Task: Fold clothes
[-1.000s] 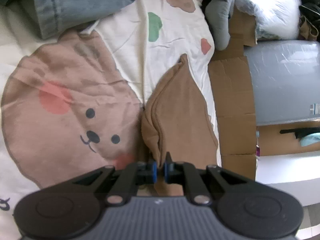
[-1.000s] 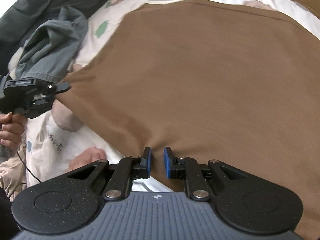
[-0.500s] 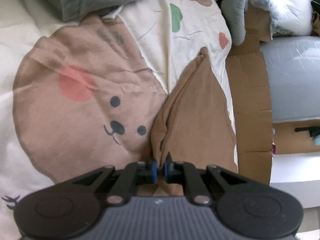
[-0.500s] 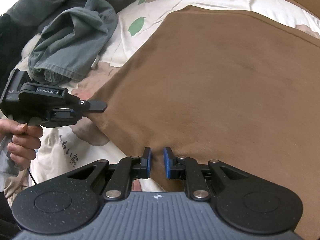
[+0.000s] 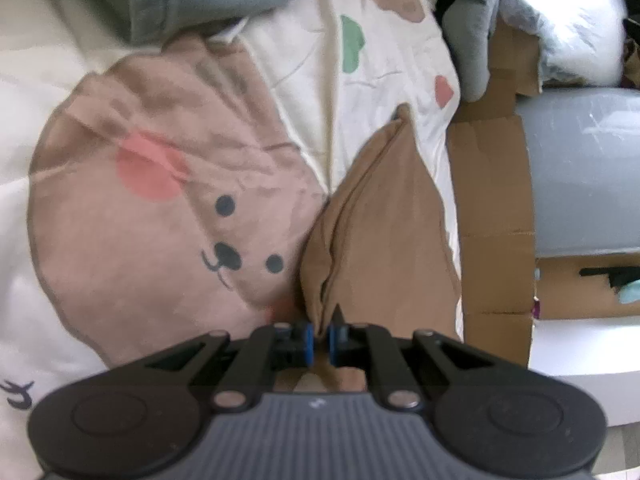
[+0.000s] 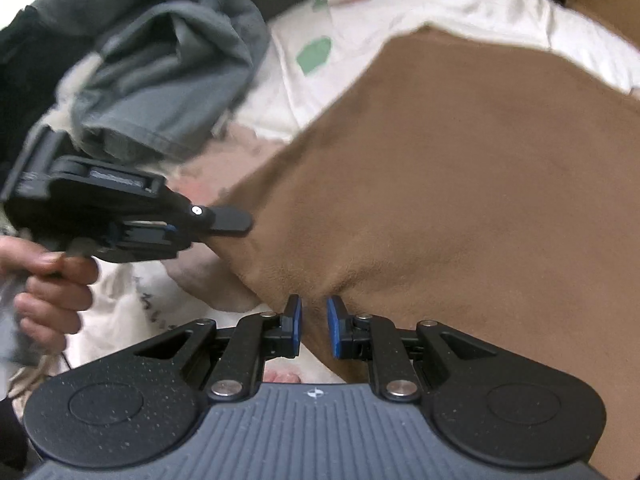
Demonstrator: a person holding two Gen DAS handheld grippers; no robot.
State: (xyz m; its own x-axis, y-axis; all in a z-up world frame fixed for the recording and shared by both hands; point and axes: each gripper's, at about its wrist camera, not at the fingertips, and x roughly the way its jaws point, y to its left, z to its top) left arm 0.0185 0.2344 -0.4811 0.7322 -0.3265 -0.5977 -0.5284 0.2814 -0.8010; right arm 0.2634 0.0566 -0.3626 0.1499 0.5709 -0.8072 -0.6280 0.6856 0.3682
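Brown garment (image 6: 460, 184), a soft fleece-like cloth, lies spread over the bear-print bedsheet (image 5: 152, 216), and we hold it at two points along its near edge. Left gripper (image 5: 319, 334) has its blue pads pressed together on a bunched corner of the cloth; in the right wrist view the same tool (image 6: 224, 220) appears side-on, its fingers closed on that corner and held in the person's hand (image 6: 48, 280). Right gripper (image 6: 314, 326) pinches the hem, though a narrow gap shows between its pads. We judge a fold to be in hand: both corners are held and lifted slightly, and the next move calls for carrying them together across the cloth while keeping the edge taut and level. A grey garment (image 6: 168, 80) lies crumpled beyond, with cardboard (image 5: 496, 208) beside the bed. Hidden from us are the garment's far edge and its type; the right wrist view is motion-blurred, and how many layers each tool holds we cannot tell.
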